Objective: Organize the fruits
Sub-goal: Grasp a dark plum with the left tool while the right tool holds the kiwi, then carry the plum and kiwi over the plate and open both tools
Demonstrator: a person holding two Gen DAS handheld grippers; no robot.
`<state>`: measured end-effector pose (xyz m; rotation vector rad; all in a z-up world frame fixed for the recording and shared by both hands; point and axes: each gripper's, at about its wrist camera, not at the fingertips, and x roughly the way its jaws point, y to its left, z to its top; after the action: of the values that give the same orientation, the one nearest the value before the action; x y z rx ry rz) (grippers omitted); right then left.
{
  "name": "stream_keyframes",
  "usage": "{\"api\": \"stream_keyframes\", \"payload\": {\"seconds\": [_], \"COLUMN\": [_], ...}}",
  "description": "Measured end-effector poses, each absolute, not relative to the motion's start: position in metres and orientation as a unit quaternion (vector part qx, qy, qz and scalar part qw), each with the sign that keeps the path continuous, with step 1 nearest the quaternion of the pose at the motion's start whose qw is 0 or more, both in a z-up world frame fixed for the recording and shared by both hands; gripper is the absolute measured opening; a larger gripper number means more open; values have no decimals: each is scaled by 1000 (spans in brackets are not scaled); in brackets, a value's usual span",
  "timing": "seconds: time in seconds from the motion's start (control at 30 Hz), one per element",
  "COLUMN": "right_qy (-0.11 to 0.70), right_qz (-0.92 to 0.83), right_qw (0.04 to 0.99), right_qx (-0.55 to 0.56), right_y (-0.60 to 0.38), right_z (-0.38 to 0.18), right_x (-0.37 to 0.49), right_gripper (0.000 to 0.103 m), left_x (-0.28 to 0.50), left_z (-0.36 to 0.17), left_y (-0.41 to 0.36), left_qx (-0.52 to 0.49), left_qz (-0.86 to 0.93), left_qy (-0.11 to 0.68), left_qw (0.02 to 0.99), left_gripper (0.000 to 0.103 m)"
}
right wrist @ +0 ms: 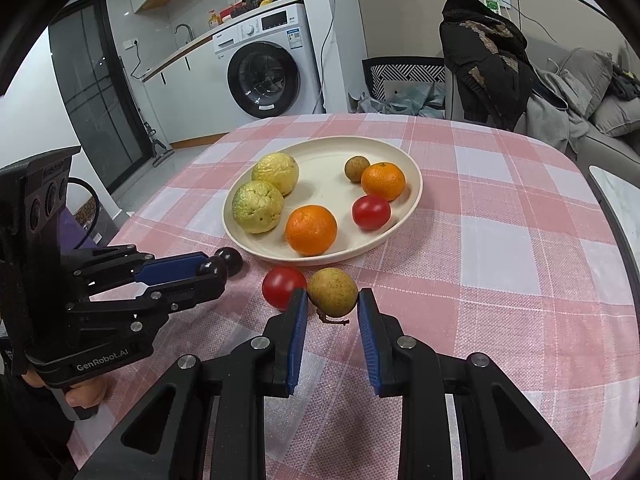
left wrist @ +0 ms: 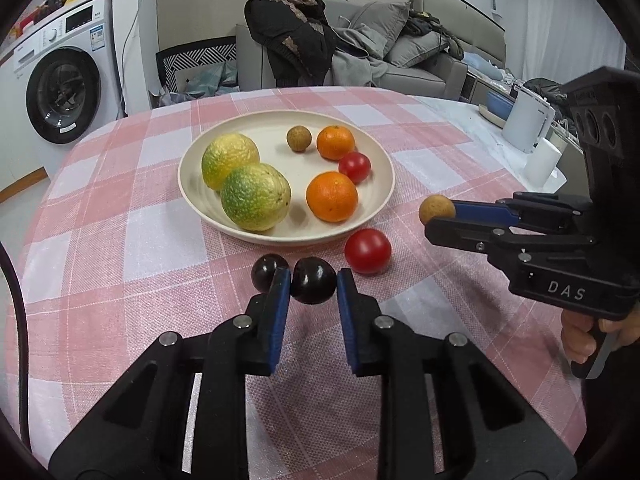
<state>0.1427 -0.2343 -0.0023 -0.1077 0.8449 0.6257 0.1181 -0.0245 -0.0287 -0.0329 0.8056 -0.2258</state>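
Pink checked tablecloth: left gripper pinches a dark plum, right gripper a brown longan; either round fruit could slip and roll before reaching the plate.

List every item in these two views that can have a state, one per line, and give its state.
Left claw: shut on a dark plum.
Right claw: shut on a brown longan.
Second dark plum: loose on the cloth.
Red tomato: on the cloth, off the plate.
Plate: holding six fruits.
Washing machine: door closed.
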Motion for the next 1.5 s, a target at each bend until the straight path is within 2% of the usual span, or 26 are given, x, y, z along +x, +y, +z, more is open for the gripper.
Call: {"api": "stream_keyframes", "payload": {"seconds": [0.4,0.97,1.5], "right_qy": [374,382,403], "right_qz": [303,281,282], "right_qw": [876,880,870], "right_qx": [-15,-7,-1], "right_y": [-236,-224,-203], "right_z": [8,18,2], "right_x": [147,182,225], "right_gripper": [26,26,27], "left_x": [127,173,216], "left_z": [-10,8,-9], "left_y": [-16,-22,-19], "left_qx": [-29,-27,-18], "left_qz": [-102,-100,-88], "left_qy": [365,352,371], "left_qw": [925,930,924], "left_gripper": [21,21,21]}}
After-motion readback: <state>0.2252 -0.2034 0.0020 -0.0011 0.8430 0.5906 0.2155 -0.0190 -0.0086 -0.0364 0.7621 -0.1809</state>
